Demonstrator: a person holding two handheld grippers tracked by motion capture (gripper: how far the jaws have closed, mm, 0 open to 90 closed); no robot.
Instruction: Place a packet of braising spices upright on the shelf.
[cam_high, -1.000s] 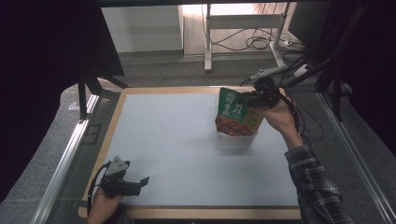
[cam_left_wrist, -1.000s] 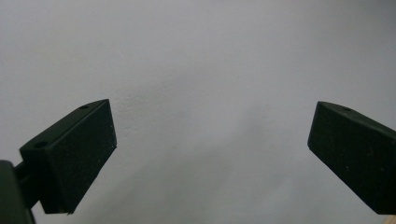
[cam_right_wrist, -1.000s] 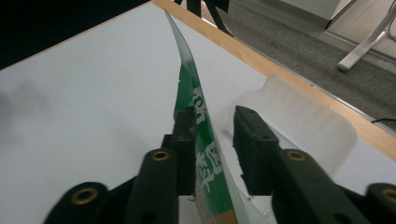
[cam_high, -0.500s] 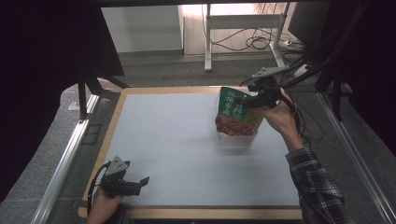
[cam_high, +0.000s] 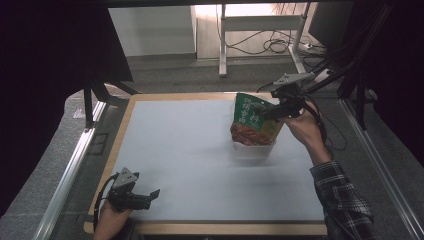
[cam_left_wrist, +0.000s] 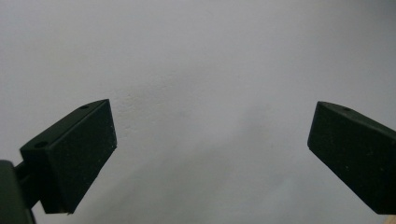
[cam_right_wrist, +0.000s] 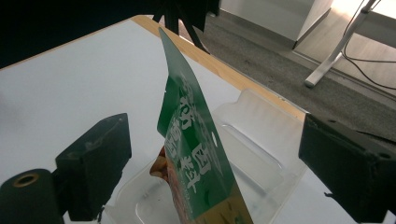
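Observation:
A green snack pouch (cam_high: 252, 120) with white lettering stands upright in a clear plastic tray (cam_high: 252, 148) at the far right of the white mat. My right gripper (cam_high: 273, 111) is at the pouch's top right edge. Its jaws have just been opening. In the right gripper view the pouch (cam_right_wrist: 196, 154) stands between the wide-apart jaws of the right gripper (cam_right_wrist: 215, 140), and neither pad touches it. The tray (cam_right_wrist: 261, 140) lies below it. My left gripper (cam_high: 152, 195) rests near the mat's front left corner. In its own view the left gripper (cam_left_wrist: 210, 149) is open with nothing between its jaws.
The white mat (cam_high: 190, 150) lies on a wooden-edged table (cam_high: 120, 135). Dark frame legs (cam_high: 95, 95) stand at the far left corner. A table leg and cables (cam_high: 270, 45) are on the floor beyond the far edge.
The right gripper's jaws have spread apart and let go of the pouch's top edge. The pouch stays standing in the tray. The left hand has not moved.

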